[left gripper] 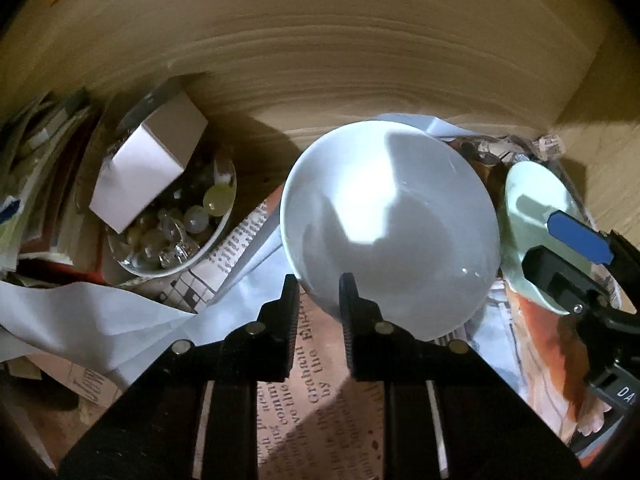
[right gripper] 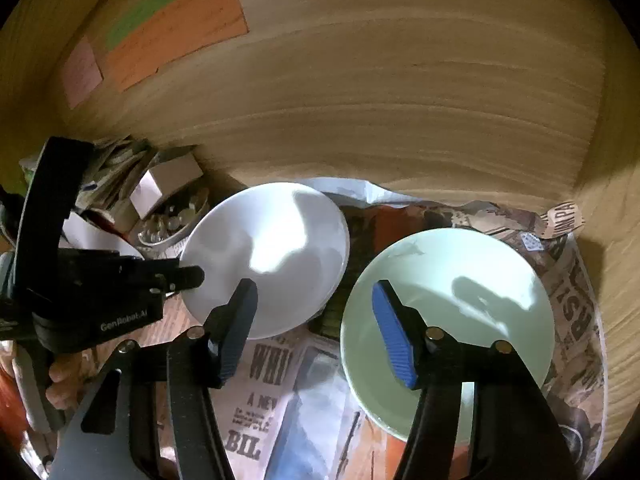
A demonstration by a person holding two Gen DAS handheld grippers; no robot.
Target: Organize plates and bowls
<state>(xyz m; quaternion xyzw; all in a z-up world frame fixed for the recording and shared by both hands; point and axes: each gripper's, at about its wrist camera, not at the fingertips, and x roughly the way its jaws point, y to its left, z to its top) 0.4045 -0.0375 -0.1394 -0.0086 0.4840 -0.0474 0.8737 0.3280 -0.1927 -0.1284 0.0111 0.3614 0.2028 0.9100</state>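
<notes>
Left wrist view: the left gripper point(left gripper: 319, 286) pinches the near rim of the white glazed ceramic bowl point(left gripper: 390, 226) on newspaper. Right gripper point(right gripper: 316, 320) stands wide apart, one finger over the pale green ceramic bowl point(right gripper: 480, 288). Count: two bowls. Judged rigid, slippery, breakable; grip rims only.

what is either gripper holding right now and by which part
The left gripper pinches the white bowl by its near rim, one finger inside and one outside. The right gripper is open and holds nothing, above the green bowl.
</notes>
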